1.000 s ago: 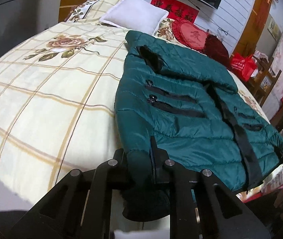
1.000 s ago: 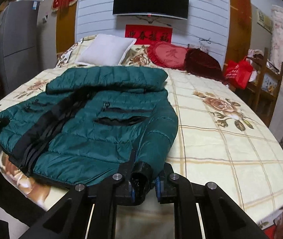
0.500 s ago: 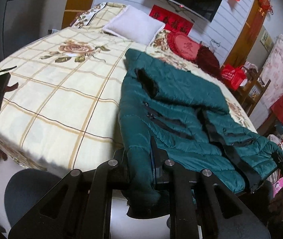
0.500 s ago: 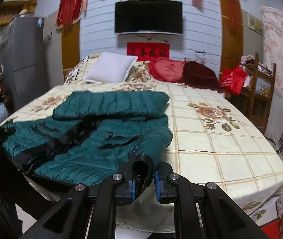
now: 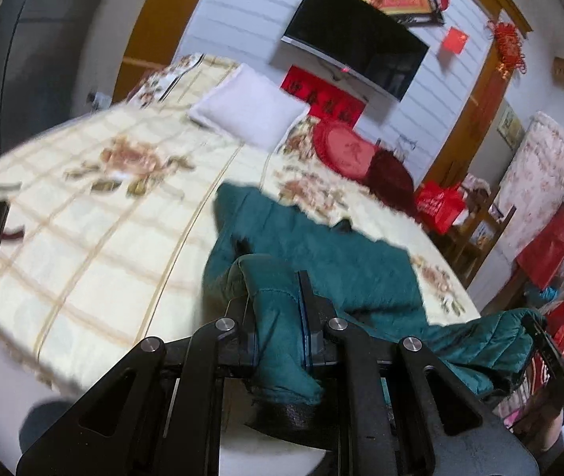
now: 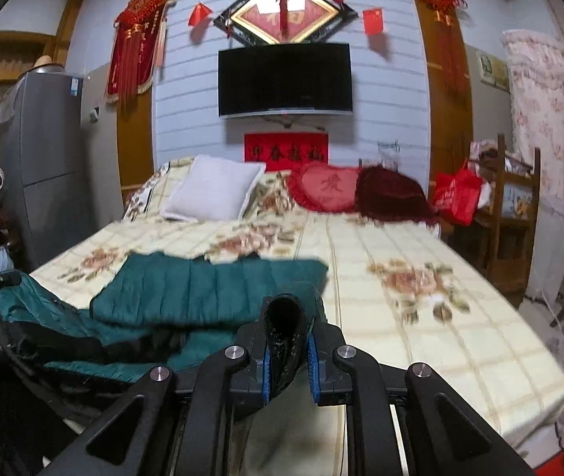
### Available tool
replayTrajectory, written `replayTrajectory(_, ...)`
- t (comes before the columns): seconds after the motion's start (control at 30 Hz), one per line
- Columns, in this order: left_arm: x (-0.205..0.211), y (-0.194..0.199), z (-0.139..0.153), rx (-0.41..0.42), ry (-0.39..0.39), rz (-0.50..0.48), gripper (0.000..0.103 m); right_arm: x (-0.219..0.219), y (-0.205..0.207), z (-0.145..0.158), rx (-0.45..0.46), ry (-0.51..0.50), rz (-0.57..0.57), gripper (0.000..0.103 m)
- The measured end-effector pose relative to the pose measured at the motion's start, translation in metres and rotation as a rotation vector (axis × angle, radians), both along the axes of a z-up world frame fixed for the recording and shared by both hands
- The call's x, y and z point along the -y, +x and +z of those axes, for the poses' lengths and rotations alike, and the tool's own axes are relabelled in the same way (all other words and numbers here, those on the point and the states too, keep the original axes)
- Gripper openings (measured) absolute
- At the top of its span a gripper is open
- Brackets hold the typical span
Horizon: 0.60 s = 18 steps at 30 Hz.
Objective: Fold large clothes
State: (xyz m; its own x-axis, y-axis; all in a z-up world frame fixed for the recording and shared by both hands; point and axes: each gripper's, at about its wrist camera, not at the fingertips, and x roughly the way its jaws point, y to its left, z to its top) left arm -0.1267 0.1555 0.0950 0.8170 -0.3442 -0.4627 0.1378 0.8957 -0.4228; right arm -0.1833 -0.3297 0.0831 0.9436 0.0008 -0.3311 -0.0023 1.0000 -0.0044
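A dark green puffer jacket (image 5: 333, 261) lies partly on the bed and hangs off its near edge. My left gripper (image 5: 280, 317) is shut on one sleeve end of the jacket, with the black cuff hanging below the fingers. My right gripper (image 6: 287, 341) is shut on the other sleeve's black cuff (image 6: 283, 329). The jacket (image 6: 210, 289) also shows in the right wrist view, its upper part flat on the bed, its lower part drooping at the left. The right gripper shows far right in the left wrist view (image 5: 539, 337).
The bed (image 6: 420, 309) has a cream floral plaid cover. A white pillow (image 6: 212, 188), a red heart cushion (image 6: 327, 190) and a dark red cushion (image 6: 390, 198) lie at the headboard. A TV (image 6: 283, 79) hangs on the wall. A grey fridge (image 6: 44, 158) stands left, a wooden shelf (image 6: 511, 214) right.
Both grippers have pulled back and up from the bed with the sleeves held. The jacket has slid toward the bed's near edge and now partly hangs off it.
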Motion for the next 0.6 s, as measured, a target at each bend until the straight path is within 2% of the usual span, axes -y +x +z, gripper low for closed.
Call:
replayTrajectory(0.2, 0.0, 0.029, 0.021, 0.017, -0.061, 0.0, 0.013, 0.004, 0.022, 0.018, 0.038, 0.035, -0.012, 0.013)
replayTrajectory(0.37, -0.011, 0.055, 0.02, -0.012, -0.174, 0.058, 0.013, 0.015, 0.032, 0.025, 0.057, 0.097, -0.038, 0.013)
replayTrajectory(0.5, -0.007, 0.078, 0.016, -0.025, -0.196, 0.098, 0.013, 0.019, 0.053, 0.029, 0.062, 0.123, -0.038, 0.013)
replayTrajectory(0.6, -0.001, 0.106, 0.015, -0.02, -0.177, 0.121, 0.013, 0.02, 0.073, 0.03, 0.066, 0.133, -0.044, 0.013)
